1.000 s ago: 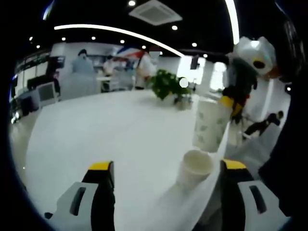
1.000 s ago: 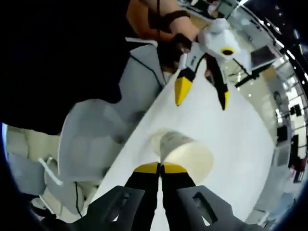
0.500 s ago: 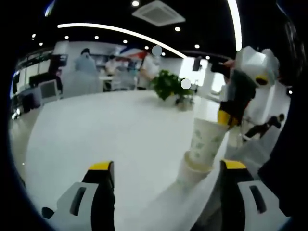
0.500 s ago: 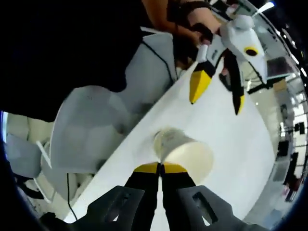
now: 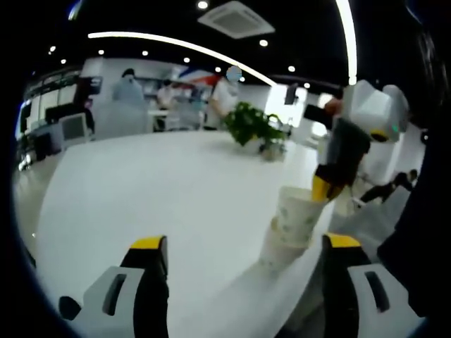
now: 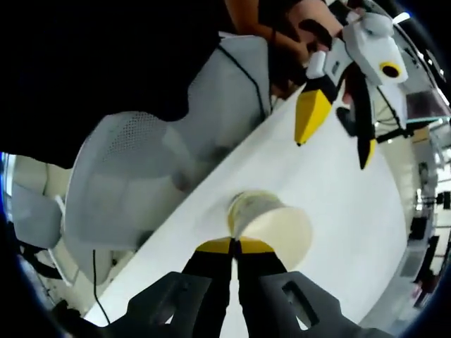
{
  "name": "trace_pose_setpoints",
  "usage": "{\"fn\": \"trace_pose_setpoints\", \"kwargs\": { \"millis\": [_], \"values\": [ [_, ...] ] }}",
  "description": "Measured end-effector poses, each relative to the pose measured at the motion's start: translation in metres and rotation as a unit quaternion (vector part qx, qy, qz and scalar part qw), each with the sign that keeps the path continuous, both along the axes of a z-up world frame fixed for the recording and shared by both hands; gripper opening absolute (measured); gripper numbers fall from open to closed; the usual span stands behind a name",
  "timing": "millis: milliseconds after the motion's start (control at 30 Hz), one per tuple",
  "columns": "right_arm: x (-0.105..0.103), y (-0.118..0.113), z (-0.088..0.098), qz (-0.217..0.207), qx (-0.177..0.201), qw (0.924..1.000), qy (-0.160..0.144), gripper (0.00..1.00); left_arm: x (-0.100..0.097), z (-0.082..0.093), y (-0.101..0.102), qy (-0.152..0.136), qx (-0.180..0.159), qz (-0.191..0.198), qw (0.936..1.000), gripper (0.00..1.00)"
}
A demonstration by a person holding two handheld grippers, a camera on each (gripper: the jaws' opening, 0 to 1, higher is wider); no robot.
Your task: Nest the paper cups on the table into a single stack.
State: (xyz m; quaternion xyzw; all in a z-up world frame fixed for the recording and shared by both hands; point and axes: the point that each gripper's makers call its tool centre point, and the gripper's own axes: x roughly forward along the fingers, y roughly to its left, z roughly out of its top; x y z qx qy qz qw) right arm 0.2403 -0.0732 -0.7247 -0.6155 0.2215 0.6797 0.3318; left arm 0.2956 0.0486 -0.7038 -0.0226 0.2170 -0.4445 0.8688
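Two paper cups are in play: a patterned upper cup (image 5: 299, 210) sits partly down inside a plain lower cup (image 5: 278, 250) that stands at the near edge of the white counter (image 5: 155, 190). Both look light, thin-walled and easily crushed, so a pinch on the stiffer rim suits them better than a squeeze mid-wall. The right gripper (image 6: 236, 246) has its jaws closed on the upper cup's rim (image 6: 271, 222); that cup's inside looks empty. How far it is seated I cannot tell. The left gripper (image 5: 243, 243) hangs with jaws wide apart, holding nothing, just short of the stack. A potted plant (image 5: 252, 127) stands far across the counter.
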Motion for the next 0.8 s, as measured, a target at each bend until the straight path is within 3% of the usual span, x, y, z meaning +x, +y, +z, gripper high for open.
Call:
{"fn": "trace_pose_setpoints", "kwargs": {
  "millis": [500,633,800],
  "values": [
    [-0.001,0.003,-0.017,0.022,-0.012,0.9997,0.008,0.0,-0.001,-0.005,0.0,0.009,-0.009,0.007,0.9999,0.9],
    [-0.002,0.005,-0.023,0.012,-0.008,0.9998,0.017,0.08,-0.001,-0.006,0.001,0.012,-0.008,0.009,0.9998,0.9],
    [-0.004,0.002,-0.027,0.008,-0.013,0.9997,0.021,0.09,-0.002,-0.006,0.003,0.012,-0.008,0.01,0.9998,0.9]
  ]
}}
